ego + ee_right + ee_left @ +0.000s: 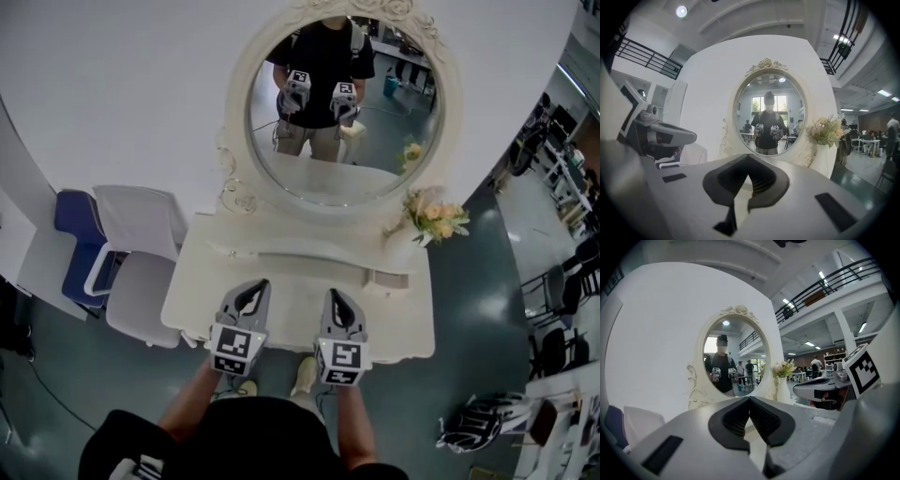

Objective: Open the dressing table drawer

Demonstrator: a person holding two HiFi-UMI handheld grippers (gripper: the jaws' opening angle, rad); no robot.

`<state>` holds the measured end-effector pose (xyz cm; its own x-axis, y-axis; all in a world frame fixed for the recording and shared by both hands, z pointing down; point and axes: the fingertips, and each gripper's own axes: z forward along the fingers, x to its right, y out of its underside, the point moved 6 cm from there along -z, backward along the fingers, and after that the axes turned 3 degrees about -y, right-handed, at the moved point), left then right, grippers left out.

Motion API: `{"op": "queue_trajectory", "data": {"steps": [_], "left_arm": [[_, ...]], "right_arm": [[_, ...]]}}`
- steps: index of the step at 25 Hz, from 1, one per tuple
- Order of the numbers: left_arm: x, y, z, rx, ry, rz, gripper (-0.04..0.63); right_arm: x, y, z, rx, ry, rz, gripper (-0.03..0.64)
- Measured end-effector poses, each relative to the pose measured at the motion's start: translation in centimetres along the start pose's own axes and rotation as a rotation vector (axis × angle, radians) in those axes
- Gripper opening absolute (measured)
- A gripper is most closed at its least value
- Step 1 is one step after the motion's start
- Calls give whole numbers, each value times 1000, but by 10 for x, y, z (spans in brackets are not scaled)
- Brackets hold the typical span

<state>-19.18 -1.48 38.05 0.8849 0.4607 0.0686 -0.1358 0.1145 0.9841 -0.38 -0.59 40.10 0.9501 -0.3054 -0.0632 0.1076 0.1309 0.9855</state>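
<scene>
above the white tabletop (pixel 398 323), the left tongs (pixel 257 284) and right tongs (pixel 334 294) are closed on nothing; the drawer hidden below is likely stiff wood, best pulled by its front.

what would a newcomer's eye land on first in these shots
The ornate cream oval mirror at the back of the white dressing table grabs the eye, reflecting the person holding both grippers. Nearer, the grey left gripper and right gripper hover side by side above the tabletop's front, jaws together and empty. A bouquet of pale flowers stands at the table's right back corner.
</scene>
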Motion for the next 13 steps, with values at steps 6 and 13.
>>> {"op": "queue_trajectory", "data": {"steps": [6, 13], "left_arm": [[-2, 0, 0, -4, 3, -1, 3], [-4, 2, 6, -3, 6, -3, 3]], "right_arm": [[-3, -2, 1, -1, -12, 7, -5], [2, 3, 6, 0, -2, 5, -5]]}}
